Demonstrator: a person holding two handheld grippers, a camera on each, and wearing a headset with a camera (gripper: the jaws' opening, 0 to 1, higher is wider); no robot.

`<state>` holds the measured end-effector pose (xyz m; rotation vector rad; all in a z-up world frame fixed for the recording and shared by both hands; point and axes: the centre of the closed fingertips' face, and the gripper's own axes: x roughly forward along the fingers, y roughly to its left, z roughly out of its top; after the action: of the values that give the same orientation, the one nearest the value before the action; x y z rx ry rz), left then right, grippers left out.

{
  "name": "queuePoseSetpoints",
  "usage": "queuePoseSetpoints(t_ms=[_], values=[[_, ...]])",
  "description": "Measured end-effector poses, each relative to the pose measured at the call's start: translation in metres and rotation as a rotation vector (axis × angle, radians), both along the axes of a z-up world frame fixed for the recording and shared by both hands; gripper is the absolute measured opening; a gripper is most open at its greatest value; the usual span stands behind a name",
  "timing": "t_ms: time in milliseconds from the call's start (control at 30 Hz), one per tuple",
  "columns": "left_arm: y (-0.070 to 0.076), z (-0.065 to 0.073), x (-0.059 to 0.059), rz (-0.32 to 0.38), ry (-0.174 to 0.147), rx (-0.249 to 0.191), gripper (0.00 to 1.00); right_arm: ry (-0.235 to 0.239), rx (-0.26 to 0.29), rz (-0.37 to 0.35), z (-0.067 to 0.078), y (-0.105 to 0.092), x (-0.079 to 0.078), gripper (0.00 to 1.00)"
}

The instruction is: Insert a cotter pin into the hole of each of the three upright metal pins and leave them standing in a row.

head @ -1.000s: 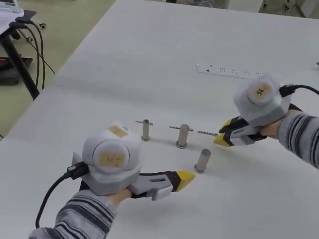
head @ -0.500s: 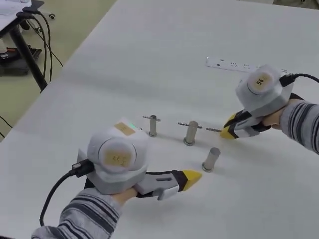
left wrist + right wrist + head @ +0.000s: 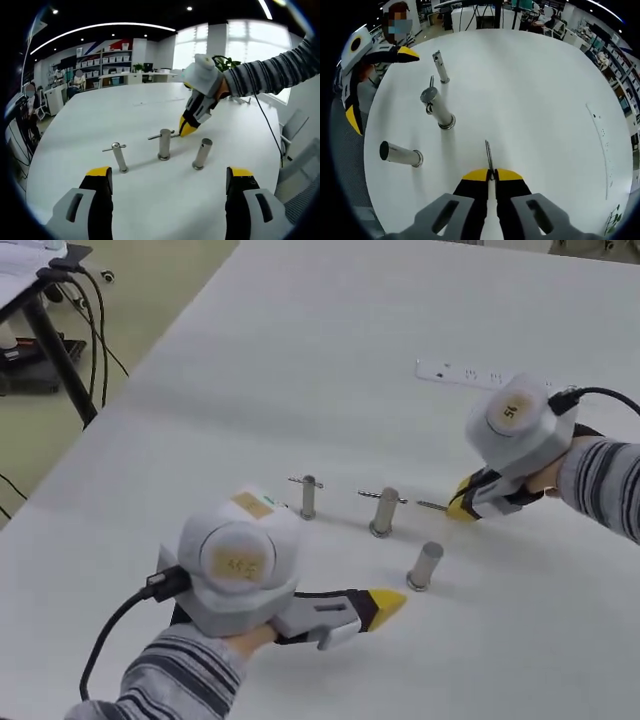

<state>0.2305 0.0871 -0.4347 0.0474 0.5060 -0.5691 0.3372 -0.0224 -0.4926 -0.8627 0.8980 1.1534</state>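
While the right tool is clenched on a cotter pin, its shaft pointing ahead over the tabletop, the left tool hangs released and empty, jaws wide, just short of the three uprights. The thin shaft is pinched only at its near end. It could swivel in the grip, I judge, or strike the nearest upright pin off-centre and topple it, since nothing braces that pin. No containers stand here, only holes. The middle upright pin has a fitted cotter through it and the end upright pin another, while the nearest looks unfilled.
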Motion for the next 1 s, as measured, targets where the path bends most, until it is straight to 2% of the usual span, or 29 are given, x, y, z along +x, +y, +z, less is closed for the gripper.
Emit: queuePoseSetpoints(t_ms=[200, 333, 467, 500, 567, 700, 833, 1000], values=[[-0.001, 0.001, 0.0, -0.001, -0.003, -0.003, 0.93, -0.027, 0.018, 0.001, 0.001, 0.001, 0.0, 0.0], [-0.002, -0.002, -0.001, -0.003, 0.009, -0.004, 0.93, -0.045, 0.033, -0.007, 0.001, -0.001, -0.001, 0.0], [-0.003, -0.002, -0.002, -0.008, 0.003, 0.001, 0.91, -0.071, 0.063, -0.024, 0.007, -0.002, -0.001, 0.0], [-0.004, -0.002, -0.002, -0.007, 0.005, -0.005, 0.9, -0.076, 0.09, -0.034, 0.012, -0.001, -0.003, 0.0], [-0.007, 0.001, -0.003, -0.013, -0.002, -0.018, 0.88, -0.08, 0.097, -0.039, 0.016, -0.003, -0.006, 0.0], [-0.012, 0.002, -0.005, -0.03, 0.005, -0.024, 0.85, -0.101, 0.113, -0.032, 0.024, -0.006, -0.01, 0.0], [-0.019, 0.009, -0.005, -0.052, -0.015, -0.04, 0.81, -0.116, 0.136, -0.022, 0.034, -0.007, -0.018, 0.0], [-0.026, 0.013, -0.006, -0.081, -0.016, -0.047, 0.74, -0.147, 0.149, -0.001, 0.04, -0.011, -0.023, 0.0]])
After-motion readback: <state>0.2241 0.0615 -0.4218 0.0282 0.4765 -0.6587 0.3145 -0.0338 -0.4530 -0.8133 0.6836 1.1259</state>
